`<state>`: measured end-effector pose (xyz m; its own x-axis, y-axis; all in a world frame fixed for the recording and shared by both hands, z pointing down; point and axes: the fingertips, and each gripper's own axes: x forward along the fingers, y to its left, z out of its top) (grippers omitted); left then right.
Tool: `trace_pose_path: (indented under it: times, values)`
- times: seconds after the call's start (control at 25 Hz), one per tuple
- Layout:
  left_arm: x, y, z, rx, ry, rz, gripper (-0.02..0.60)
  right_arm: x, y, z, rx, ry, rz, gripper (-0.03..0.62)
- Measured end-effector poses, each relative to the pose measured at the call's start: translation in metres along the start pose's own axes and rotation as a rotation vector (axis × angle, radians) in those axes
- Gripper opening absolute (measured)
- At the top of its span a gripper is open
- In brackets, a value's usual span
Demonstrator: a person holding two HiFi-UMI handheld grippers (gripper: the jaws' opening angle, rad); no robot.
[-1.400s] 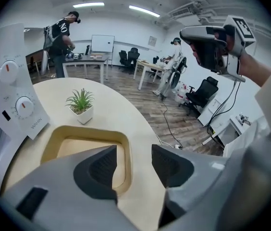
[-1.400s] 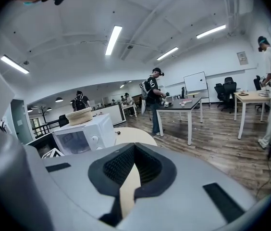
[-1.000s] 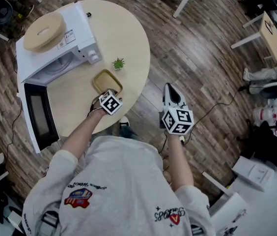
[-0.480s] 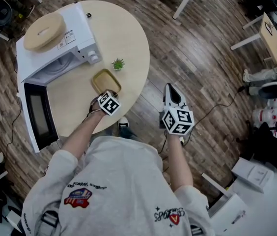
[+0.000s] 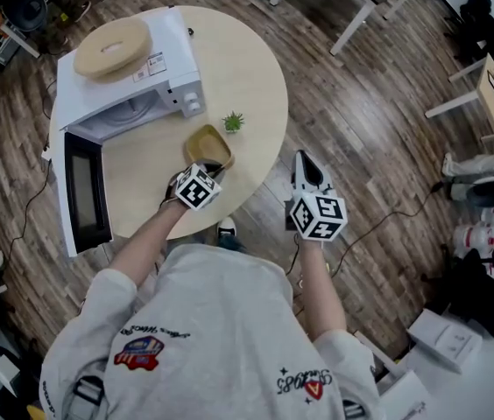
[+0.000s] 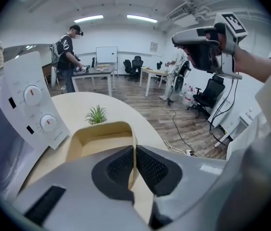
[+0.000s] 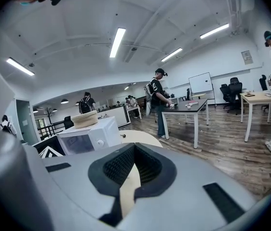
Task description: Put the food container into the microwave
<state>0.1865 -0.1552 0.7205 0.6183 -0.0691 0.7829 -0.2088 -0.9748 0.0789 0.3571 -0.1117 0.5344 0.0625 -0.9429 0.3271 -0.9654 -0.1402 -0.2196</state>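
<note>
Bright, even office light fills all three views, coming from long ceiling tubes (image 7: pixel 117 42) overhead (they burn out to pure white in both gripper views). Shadows are faint and soft-edged. The pale desk (image 5: pixel 247 68) reads evenly lit, and the wooden floor (image 5: pixel 361 121) carries only a mild sheen. The head view is sharp at its centre and bows strongly toward its edges. Both gripper views are fisheye circles with black corners and curved ceiling lines. Close to the lens the left gripper (image 6: pixel 134 150) and the right gripper (image 7: pixel 133 150) are soft and out of focus, their grey shells smooth, while the background is crisper.
</note>
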Motion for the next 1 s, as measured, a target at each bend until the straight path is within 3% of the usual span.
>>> trace_pose_path:
  times: [0.36,0.76,1.0]
  values:
    - [-0.053,0.002,0.017,-0.029,-0.152,0.010,0.017,0.016,0.047,0.006,-0.034,-0.002,0.097,-0.008]
    - [-0.110,0.025,0.008,-0.098,-0.240,0.121,0.017,0.036,0.102,0.013,-0.086,0.003,0.224,-0.008]
    - [-0.141,0.039,-0.014,-0.149,-0.247,0.198,0.017,0.044,0.136,0.015,-0.109,0.009,0.300,-0.008]
